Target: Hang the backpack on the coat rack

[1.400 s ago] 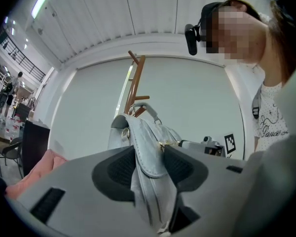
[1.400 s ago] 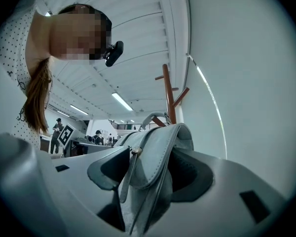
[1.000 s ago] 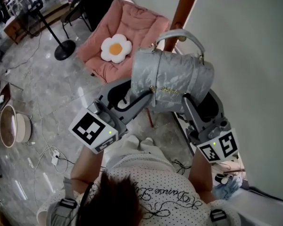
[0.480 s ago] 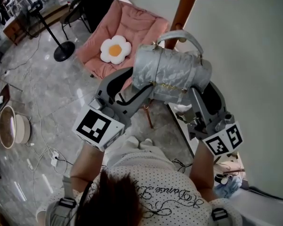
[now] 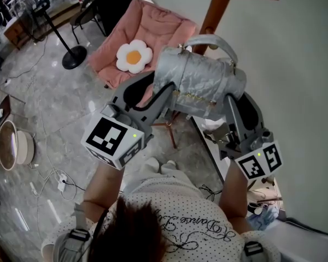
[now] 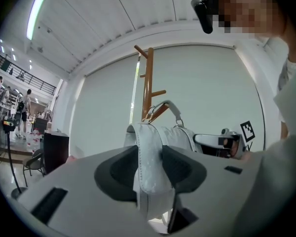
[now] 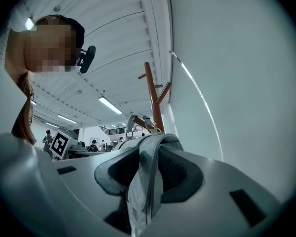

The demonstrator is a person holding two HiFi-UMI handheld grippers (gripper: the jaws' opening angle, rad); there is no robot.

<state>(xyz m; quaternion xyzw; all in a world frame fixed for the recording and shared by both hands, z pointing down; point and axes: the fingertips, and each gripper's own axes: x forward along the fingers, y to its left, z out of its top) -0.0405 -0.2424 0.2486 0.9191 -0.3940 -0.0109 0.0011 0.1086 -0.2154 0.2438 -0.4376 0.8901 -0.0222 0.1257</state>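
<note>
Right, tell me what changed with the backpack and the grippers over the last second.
The backpack edged toward the coat rack, carried by both grippers. The left gripper and right gripper have just been closing their jaws, each pinching a strap between them. Nothing was let go. The coat rack and pink chair stayed put.

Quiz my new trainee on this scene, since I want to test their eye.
1. True or false: the silver quilted backpack already hangs on the brown wooden coat rack.
2. What lies on the pink padded chair? A) white flower-shaped cushion B) book C) shoe
3. What do the left gripper and right gripper each clamp?
Key: 1 false; 2 A; 3 a grey backpack strap, jaws having just closed further on it.
</note>
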